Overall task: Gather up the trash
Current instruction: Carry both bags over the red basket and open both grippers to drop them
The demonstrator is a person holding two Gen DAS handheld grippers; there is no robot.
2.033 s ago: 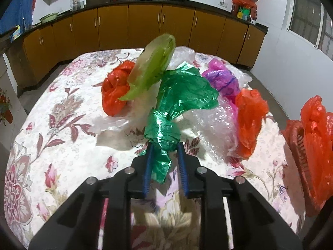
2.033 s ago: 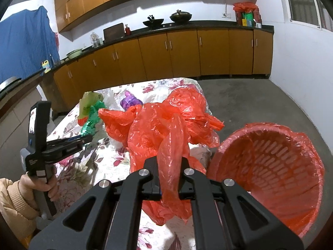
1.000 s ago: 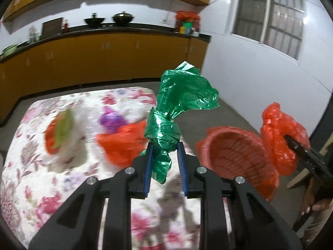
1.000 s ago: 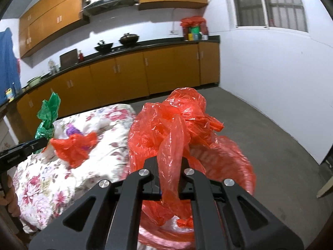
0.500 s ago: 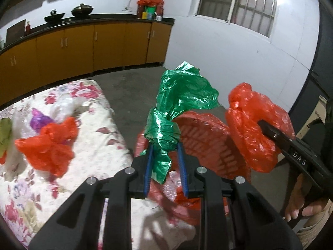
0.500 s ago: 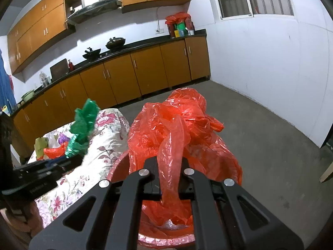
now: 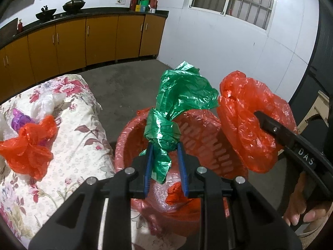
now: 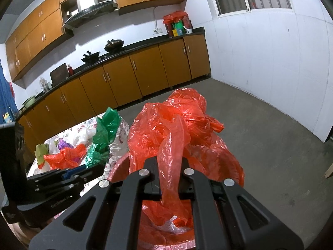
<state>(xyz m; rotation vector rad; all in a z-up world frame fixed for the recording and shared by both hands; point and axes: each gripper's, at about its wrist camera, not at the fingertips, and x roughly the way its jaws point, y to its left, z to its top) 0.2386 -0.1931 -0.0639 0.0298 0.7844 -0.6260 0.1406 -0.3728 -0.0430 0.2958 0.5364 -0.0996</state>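
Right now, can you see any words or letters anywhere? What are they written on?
"DAS": white letters on the right tongs, seen from the left camera.
Pale lettering on the left tongs, seen from the right camera: too blurred to read.
Boxes on the counter: too small to read.

1. Green plastic bag (image 7: 166, 131): crumpled, knotted at its middle, loose end flaring upward; pinched upright over the basket.
2. Large red plastic bag (image 8: 177, 137): crinkled and bulky, one strip clamped, hanging above the basket.
3. Red slotted basket (image 7: 199, 145): on the floor just beside the bed, holding clear wrap and a red scrap.
4. Smaller red bag (image 7: 29, 145), purple bag (image 7: 19, 120): lying on the floral cover.
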